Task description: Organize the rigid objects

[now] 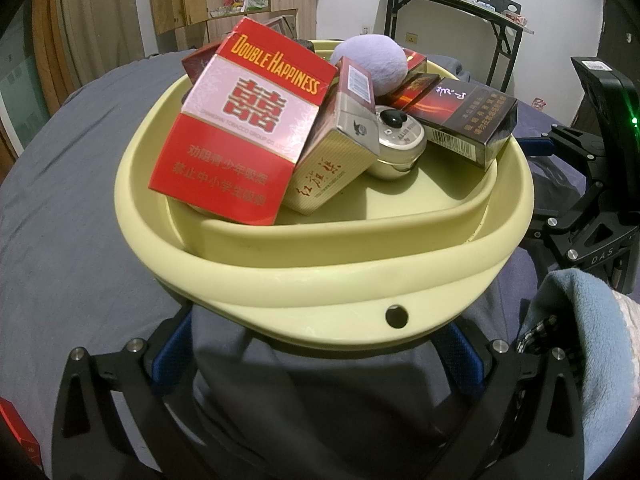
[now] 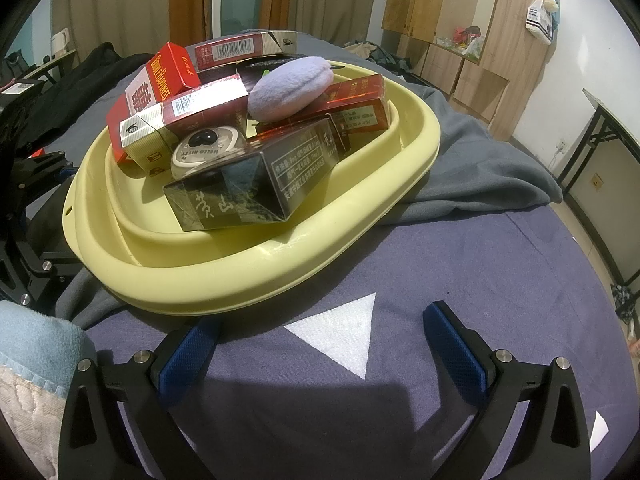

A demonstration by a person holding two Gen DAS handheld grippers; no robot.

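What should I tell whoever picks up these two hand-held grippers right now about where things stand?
Left hand-held gripper: open, empty, fingers at the near rim of the yellow basin.
Right hand-held gripper: open, empty, over the bedsheet beside the basin.
Done: the Double Happiness box, black box, round tin and purple pouf are piled in the basin.
Left: a red box lies outside it, at the left view's lower left edge.
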